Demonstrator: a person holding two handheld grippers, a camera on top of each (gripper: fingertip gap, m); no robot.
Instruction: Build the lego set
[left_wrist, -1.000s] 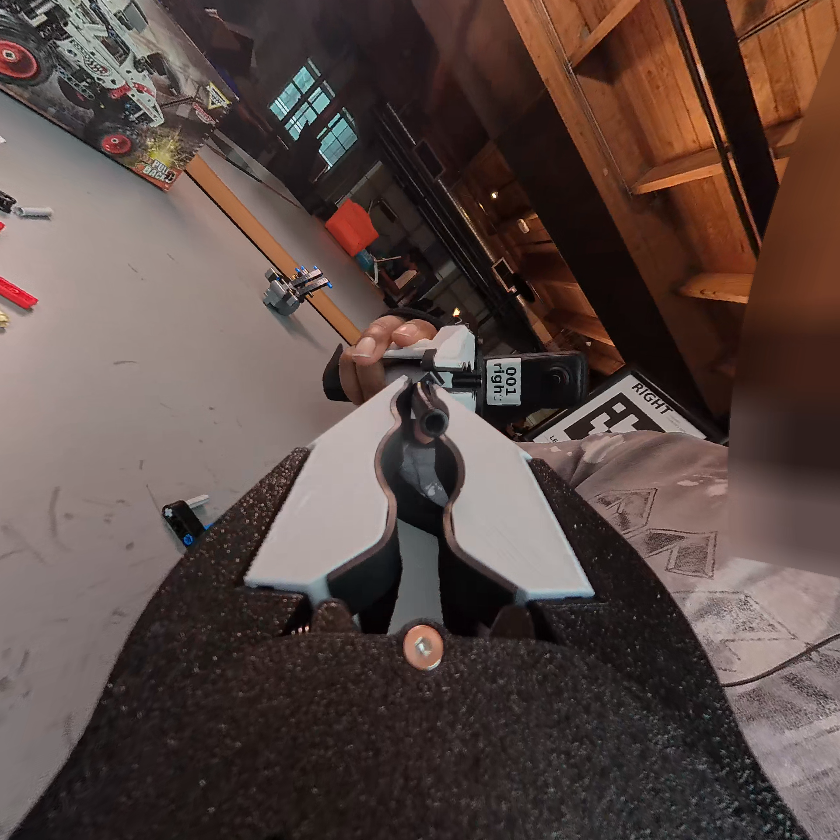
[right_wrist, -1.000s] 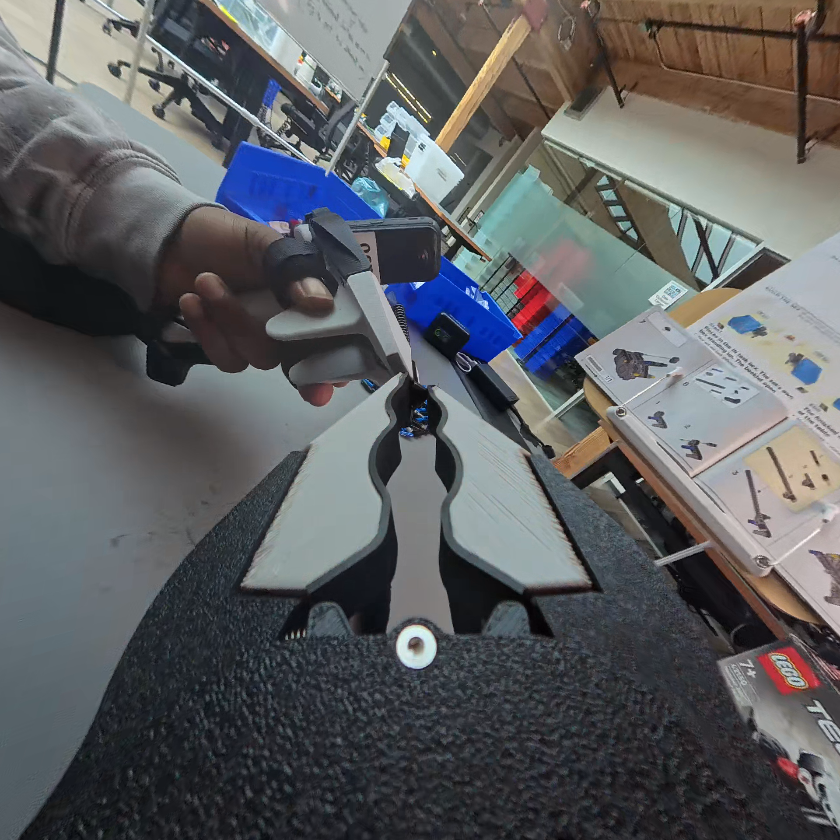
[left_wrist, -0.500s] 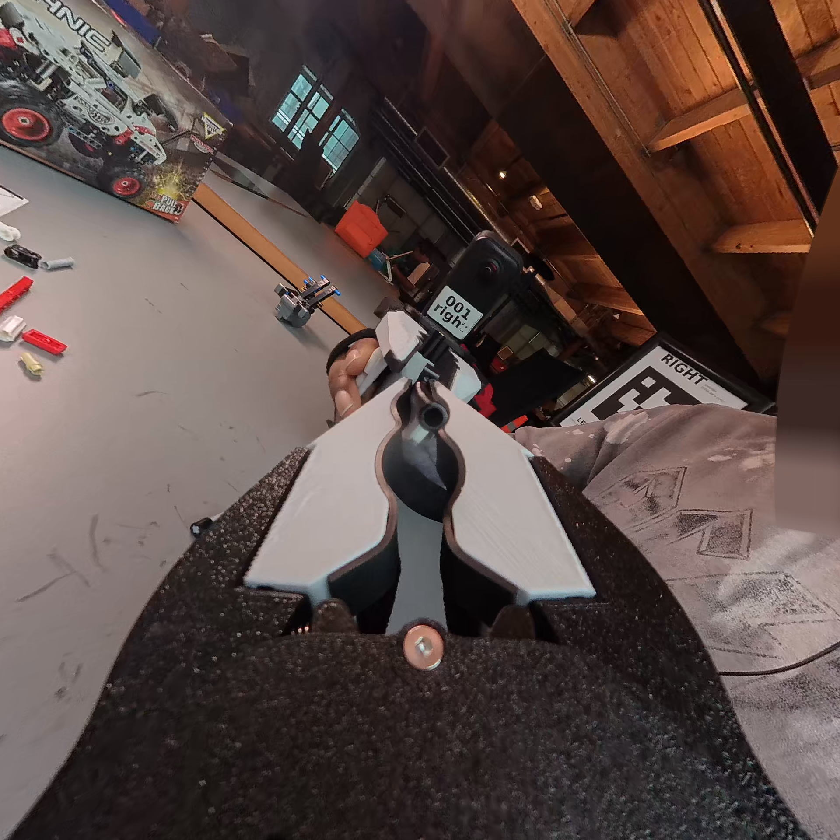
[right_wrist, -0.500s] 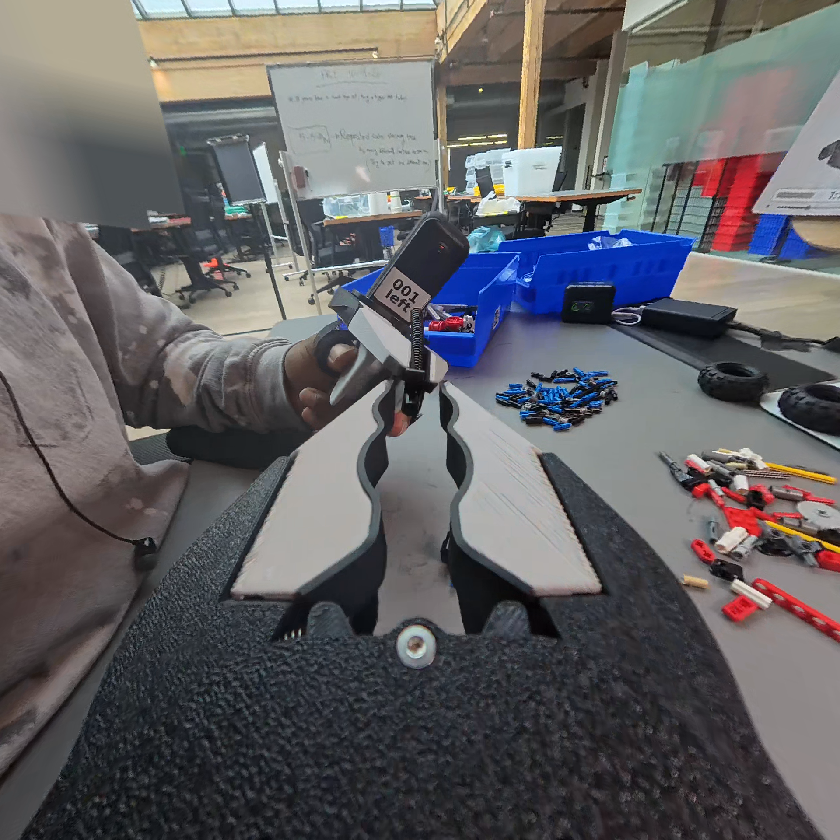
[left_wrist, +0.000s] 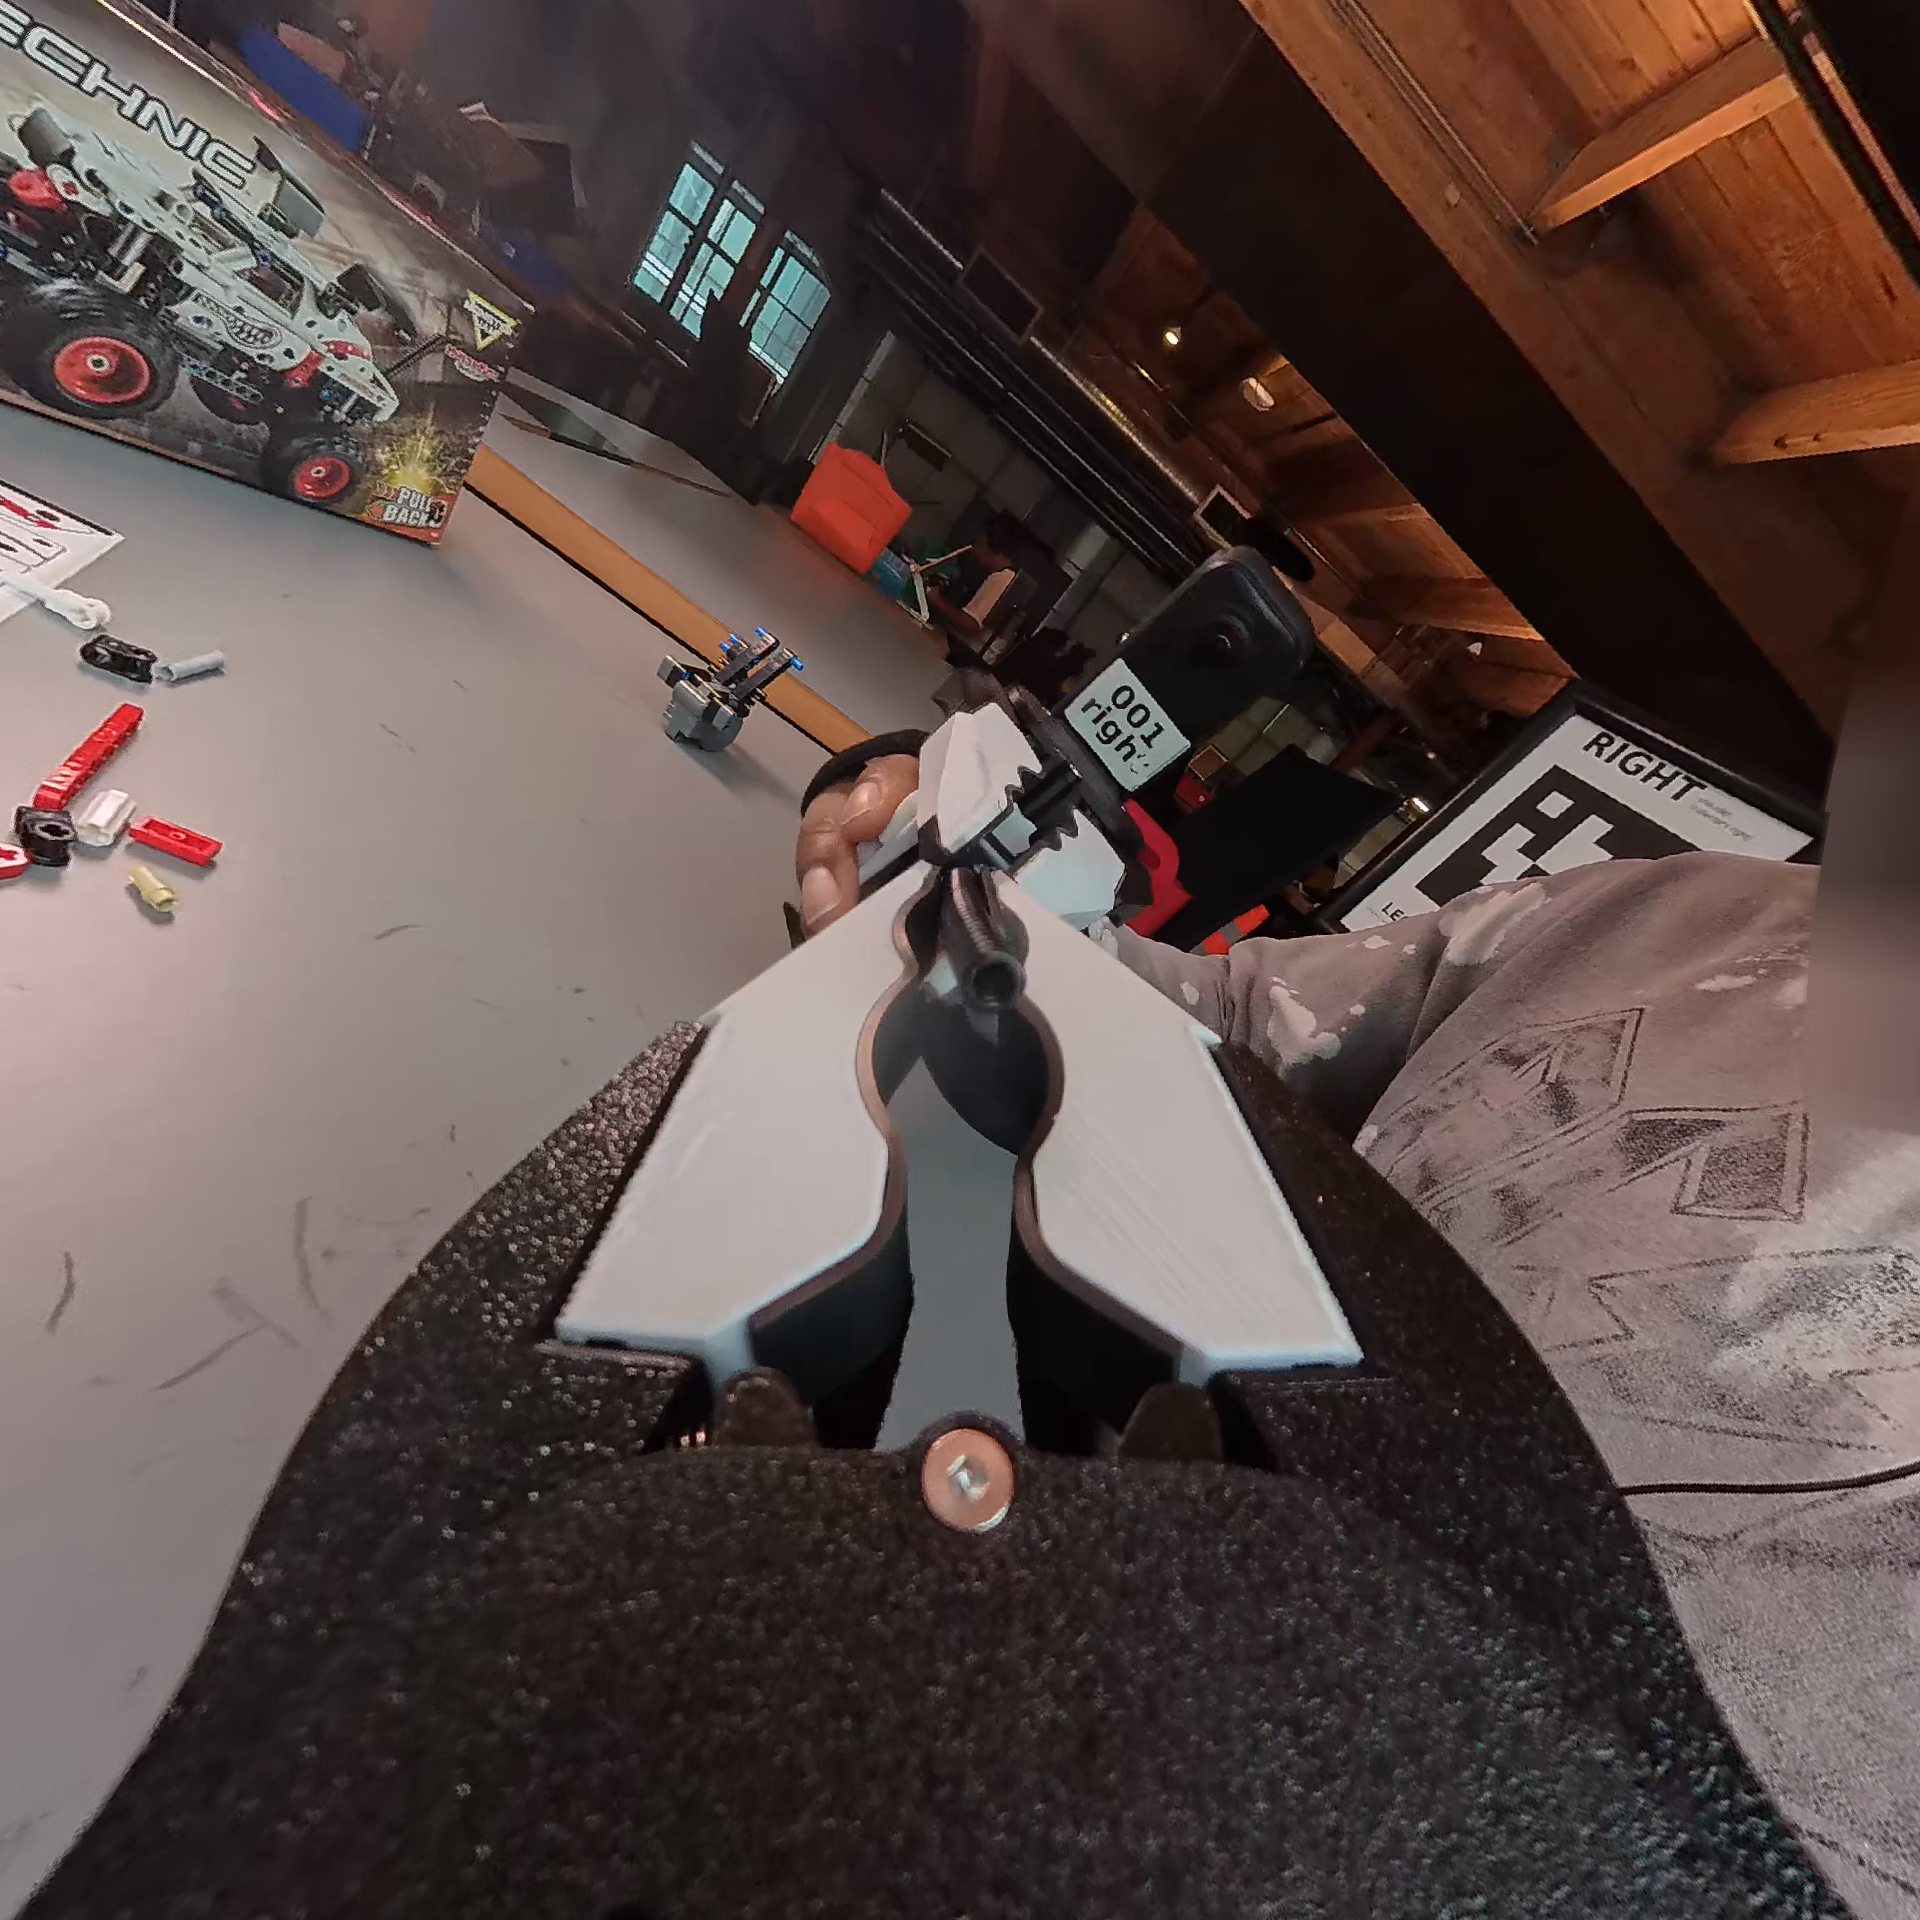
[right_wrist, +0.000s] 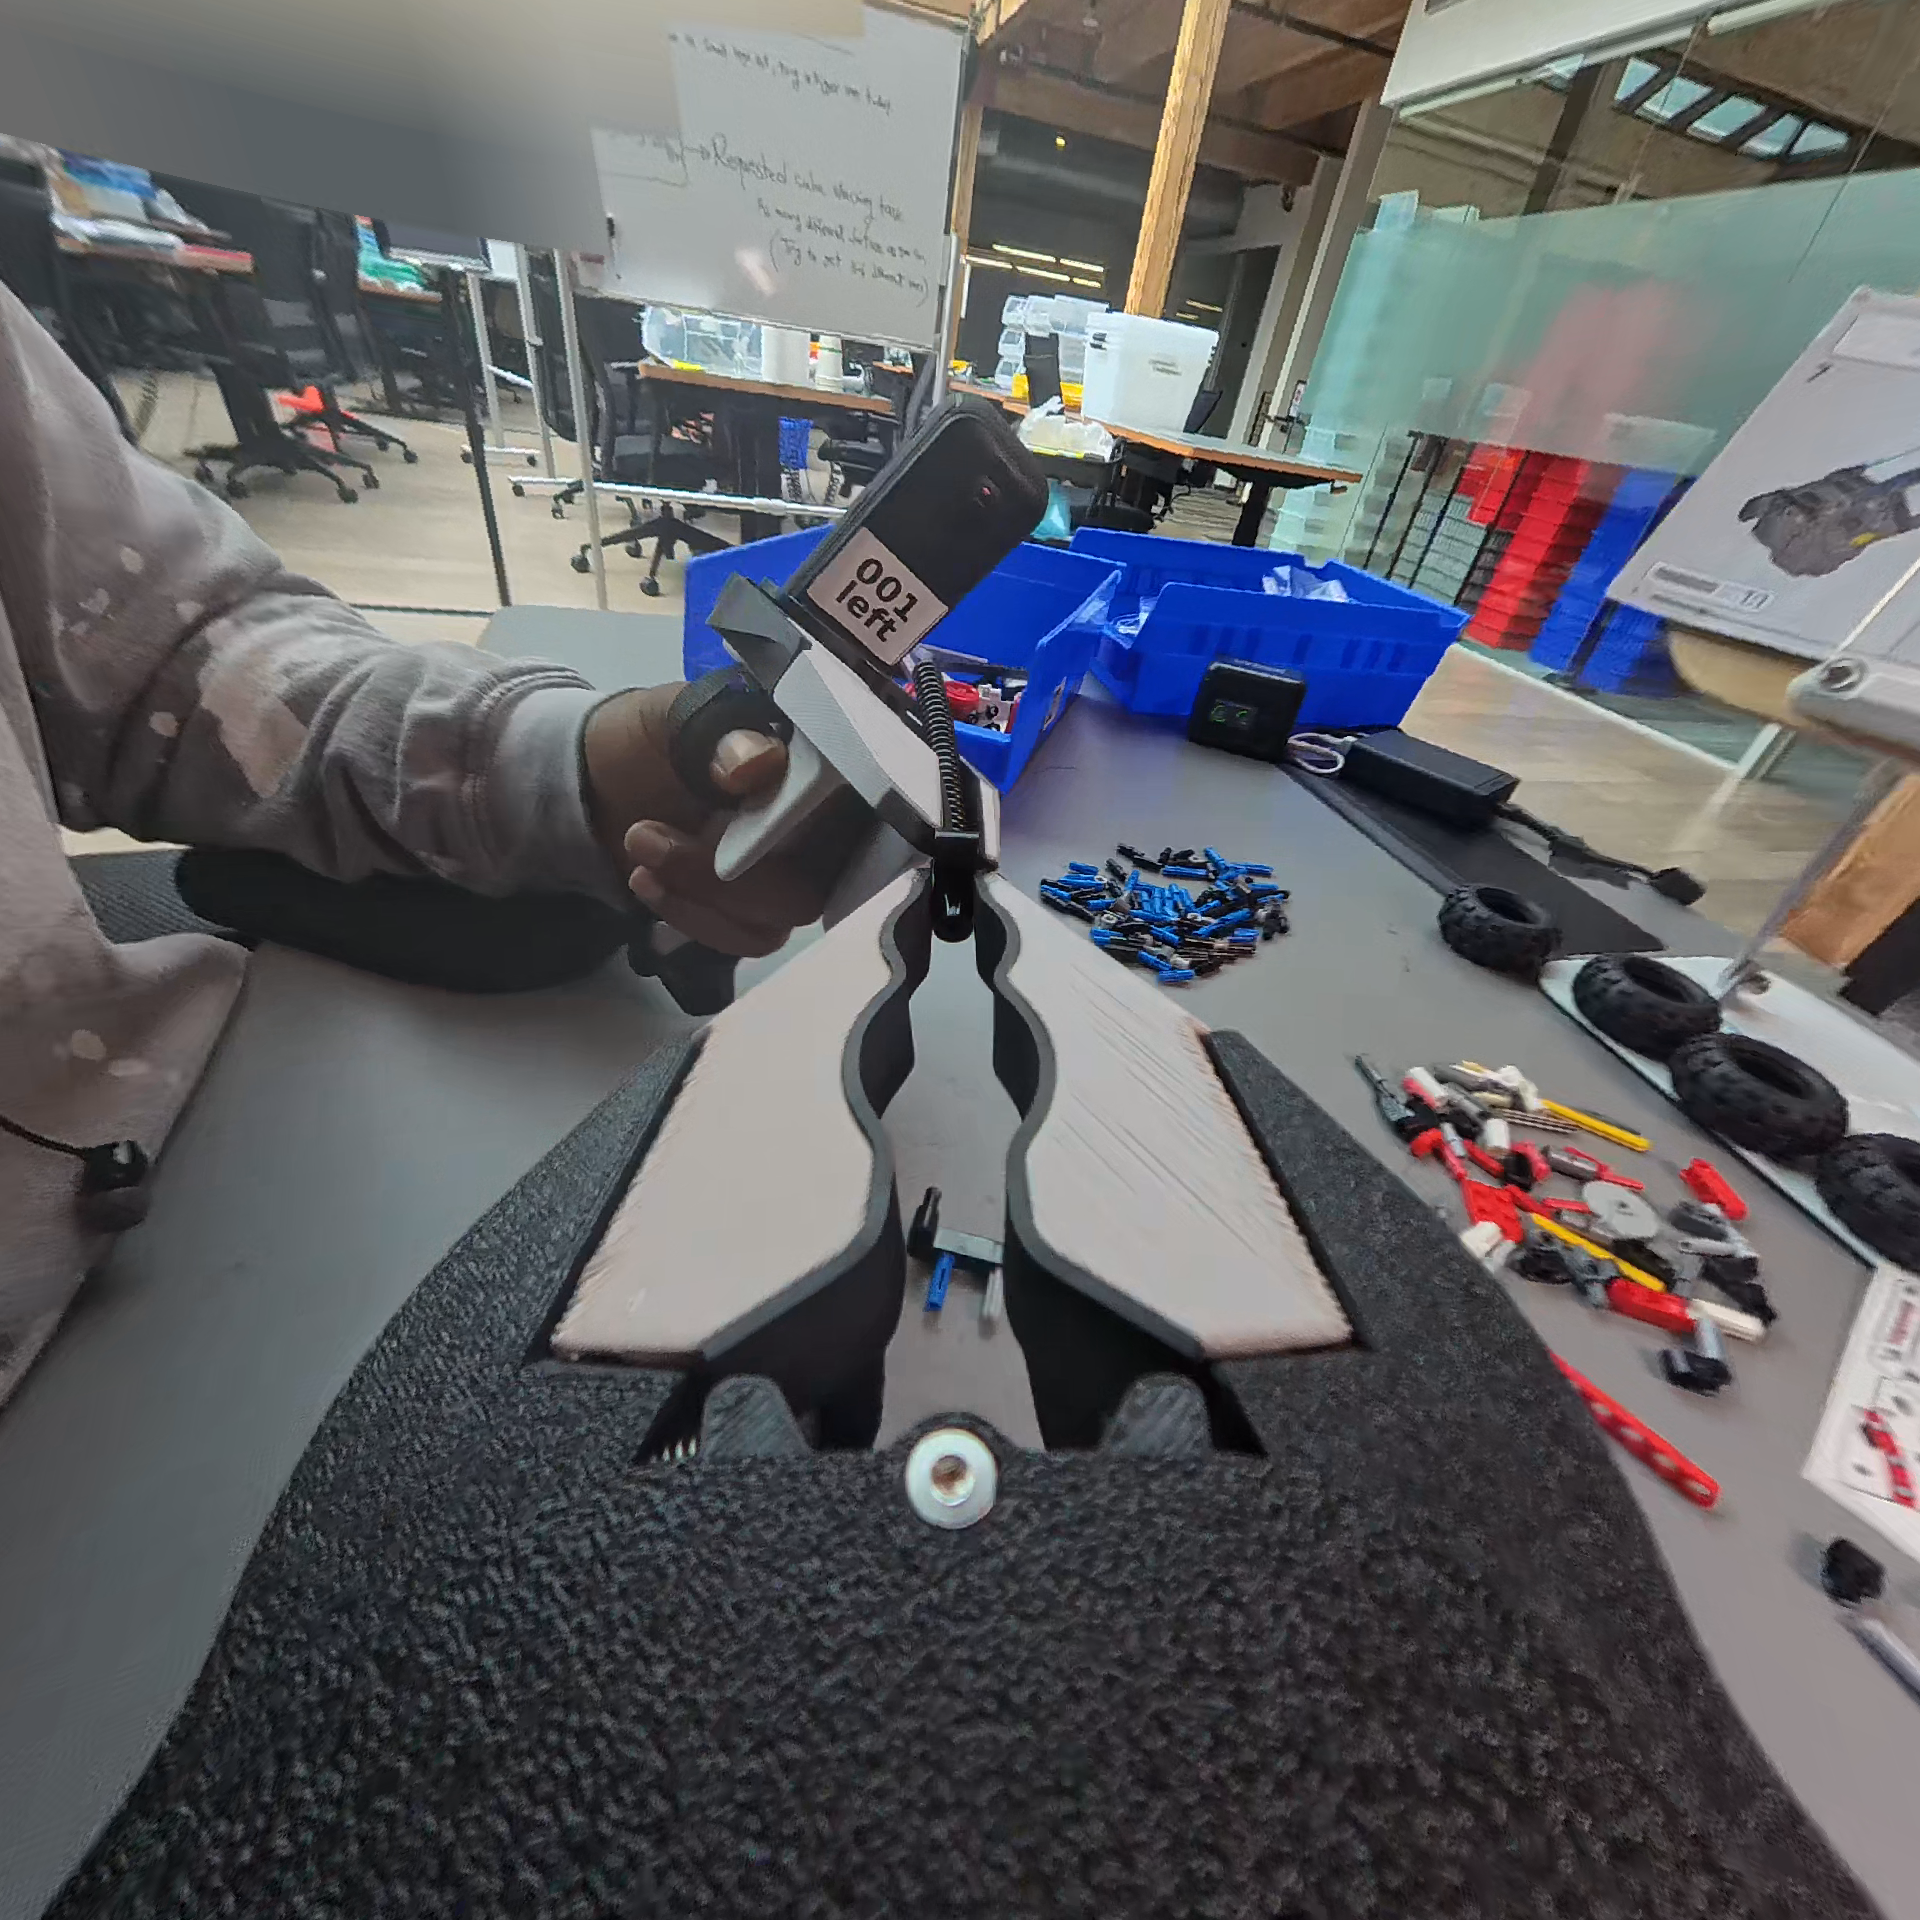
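My left gripper (left_wrist: 948, 902) is shut on a short black tube-like Lego piece (left_wrist: 985, 975), held above the grey table (left_wrist: 416, 935). My right gripper (right_wrist: 951, 891) meets it tip to tip, with its fingers closed in around the same black piece (right_wrist: 948, 916). Each view shows the other gripper head-on in a person's hand: the left one in the right wrist view (right_wrist: 831, 727) and the right one in the left wrist view (left_wrist: 997, 821). A small black part with a blue pin and a grey pin (right_wrist: 958, 1257) lies on the table under my right gripper.
A pile of blue and black pins (right_wrist: 1174, 914), several black tyres (right_wrist: 1756, 1091) and mixed loose parts (right_wrist: 1558, 1195) lie to the right. Blue bins (right_wrist: 1278, 634) stand behind. A small grey sub-assembly (left_wrist: 717, 707), red parts (left_wrist: 94, 790) and the set's box (left_wrist: 208, 291) show in the left wrist view. Only a small space, under 4 cm, lies between the two pairs of fingers.
Both grippers have swung round and levelled while staying tip to tip. The right fingers have narrowed around the black piece. The left gripper still holds it.
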